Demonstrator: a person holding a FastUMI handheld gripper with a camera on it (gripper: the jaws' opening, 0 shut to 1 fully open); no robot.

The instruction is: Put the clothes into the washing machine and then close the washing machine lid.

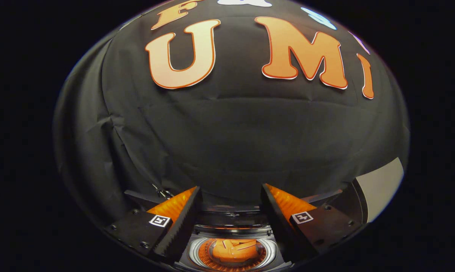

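My gripper (230,189) is open, its two fingers spread wide with nothing held between them. It hangs high above a small washing machine (197,252), which I see from the top, between the fingers and below them. The round drum opening is uncovered, with a shiny metal rim. An orange garment (233,250) lies inside the drum. A dark glossy panel (231,218), probably the raised lid, stands at the far side of the opening. Beyond the fingers there is only the booth's black cloth wall.
A pale flat panel (380,187) stands to the right of the right finger, at the foot of the cloth wall. A metal clip or hook (162,193) hangs just behind the left finger.
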